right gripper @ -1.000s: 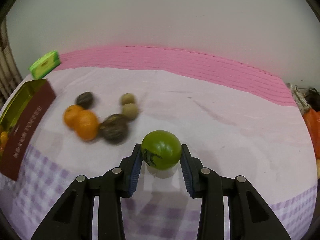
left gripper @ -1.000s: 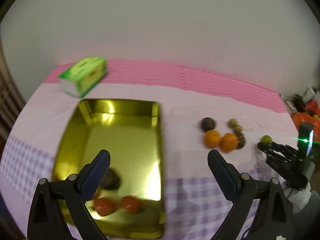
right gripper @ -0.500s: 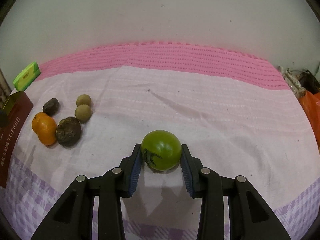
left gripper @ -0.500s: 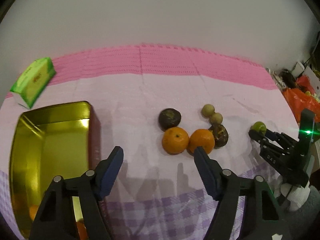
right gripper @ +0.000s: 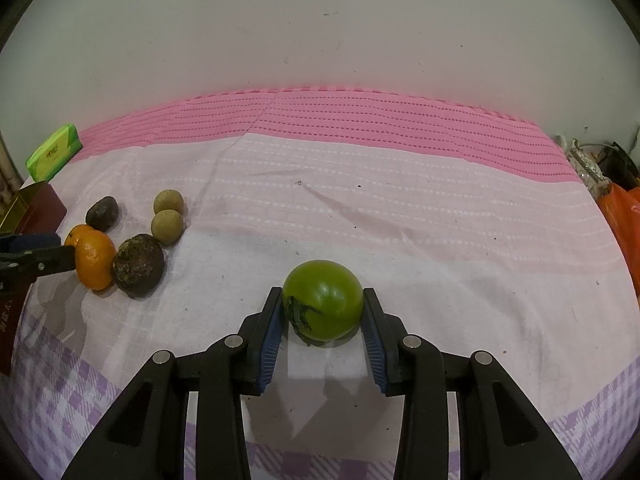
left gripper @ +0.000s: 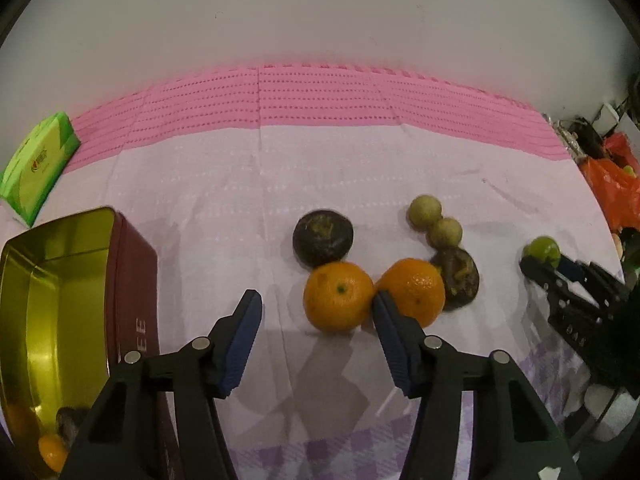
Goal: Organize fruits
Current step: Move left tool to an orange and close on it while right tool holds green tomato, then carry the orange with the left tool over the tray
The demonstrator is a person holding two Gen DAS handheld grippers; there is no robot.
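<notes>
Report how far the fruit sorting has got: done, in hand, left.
Done: the open gold tin already holds an orange fruit and something dark. In hand: the right gripper is shut on the round green tomato; the left gripper is closing around the nearer orange mandarin, not yet gripping it. Left on the cloth: the second mandarin, two dark wrinkled fruits and two small tan round fruits.

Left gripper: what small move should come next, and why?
Probably ease forward a little while the closing jaws finish: the left gripper has the near orange only at its fingertips, the right-hand pad wedged between it and the second orange.
</notes>
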